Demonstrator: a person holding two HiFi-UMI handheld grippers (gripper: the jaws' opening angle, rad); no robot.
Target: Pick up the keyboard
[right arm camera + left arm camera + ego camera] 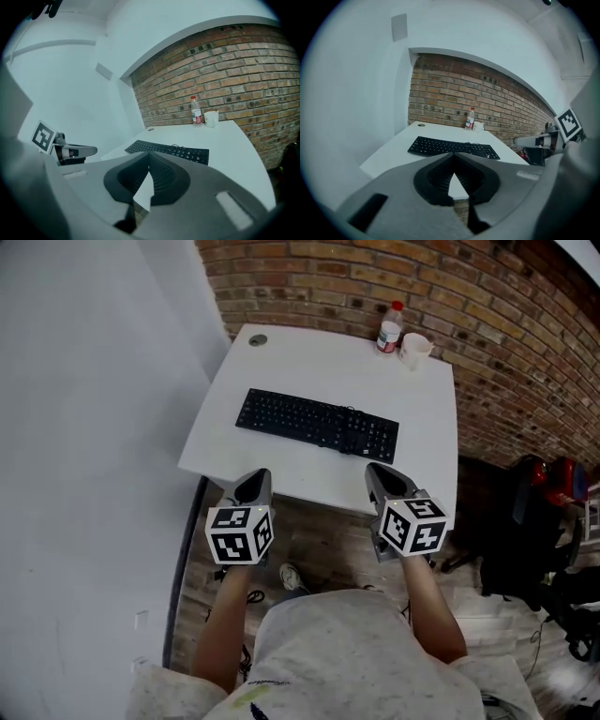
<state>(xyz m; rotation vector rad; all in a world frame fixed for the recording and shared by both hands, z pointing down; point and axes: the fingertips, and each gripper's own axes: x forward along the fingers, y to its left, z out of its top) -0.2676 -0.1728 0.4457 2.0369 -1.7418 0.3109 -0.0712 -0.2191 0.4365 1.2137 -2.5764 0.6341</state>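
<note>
A black keyboard [317, 424] lies across the middle of a small white table [281, 470], slanted a little, its right end nearer me. It also shows in the left gripper view as the keyboard [452, 147] and in the right gripper view as the keyboard [168, 151]. My left gripper [253, 486] is shut and empty, held at the table's near edge, short of the keyboard's left half. My right gripper [382, 478] is shut and empty too, at the near edge below the keyboard's right end. Both point toward the keyboard without touching it.
A plastic bottle with a red cap [389, 328] and a white cup [414, 350] stand at the table's far right corner against the brick wall. A round cable hole [257, 339] sits at the far left. A white wall runs along the left; dark bags [530, 521] lie on the floor at right.
</note>
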